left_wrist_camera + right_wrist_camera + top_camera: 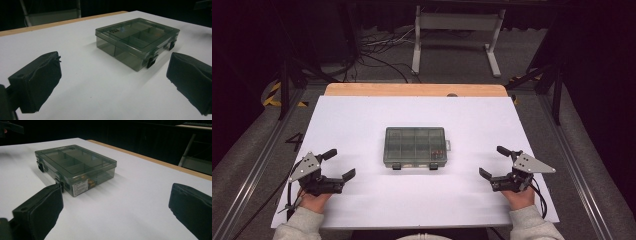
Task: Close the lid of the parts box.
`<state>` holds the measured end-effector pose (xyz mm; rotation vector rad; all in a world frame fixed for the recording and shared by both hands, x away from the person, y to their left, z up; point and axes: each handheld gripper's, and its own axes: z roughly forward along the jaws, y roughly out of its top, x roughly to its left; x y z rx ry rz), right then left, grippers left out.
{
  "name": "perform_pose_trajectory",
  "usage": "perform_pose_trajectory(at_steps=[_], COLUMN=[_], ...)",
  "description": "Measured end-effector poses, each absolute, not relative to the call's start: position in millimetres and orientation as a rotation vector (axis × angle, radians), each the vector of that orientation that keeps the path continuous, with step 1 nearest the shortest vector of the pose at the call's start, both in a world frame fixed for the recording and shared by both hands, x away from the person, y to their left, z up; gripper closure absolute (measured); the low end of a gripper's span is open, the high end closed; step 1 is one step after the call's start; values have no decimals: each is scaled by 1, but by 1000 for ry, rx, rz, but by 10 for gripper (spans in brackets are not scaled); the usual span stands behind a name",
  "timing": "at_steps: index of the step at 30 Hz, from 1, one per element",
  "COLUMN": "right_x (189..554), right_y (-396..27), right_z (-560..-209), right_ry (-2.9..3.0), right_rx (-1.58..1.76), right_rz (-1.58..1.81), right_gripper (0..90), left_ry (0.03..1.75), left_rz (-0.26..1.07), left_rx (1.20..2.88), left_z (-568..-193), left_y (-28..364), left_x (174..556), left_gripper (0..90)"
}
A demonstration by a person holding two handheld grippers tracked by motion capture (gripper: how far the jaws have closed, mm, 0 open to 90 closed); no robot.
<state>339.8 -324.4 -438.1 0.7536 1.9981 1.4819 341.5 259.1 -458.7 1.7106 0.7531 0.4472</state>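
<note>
Closed grey translucent plastic compartment box (415,146) sits mid white table (362,120); left gripper (336,164) and right gripper (494,161) flank it, jaws wide, holding nothing.

A: The big white table top (362,125) is bright, but the room around it is very dark, almost black.

B: So the light comes from above?

A: Yes. The see-through grey plastic box with little sections (415,146) has only a small soft shadow close beside it.

B: Is anything fuzzy?

A: In the left gripper view the near black padded jaws look soft and blurry, while the box (136,41) is sharper. Its lid has a small shiny spot. The high view looks a bit grainy.
</note>
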Motion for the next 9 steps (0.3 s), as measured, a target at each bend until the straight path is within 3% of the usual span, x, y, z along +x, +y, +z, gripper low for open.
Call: perform_pose_trajectory(at_steps=[9], right_x=[339], right_y=[-322], right_z=[-439], right_ry=[1994], right_rx=[741], right_rz=[1471], right_gripper=[1], left_ry=[777], left_rz=[444], left_rx=[1698], left_z=[-459], left_y=[261], left_x=[343], left_gripper=[3])
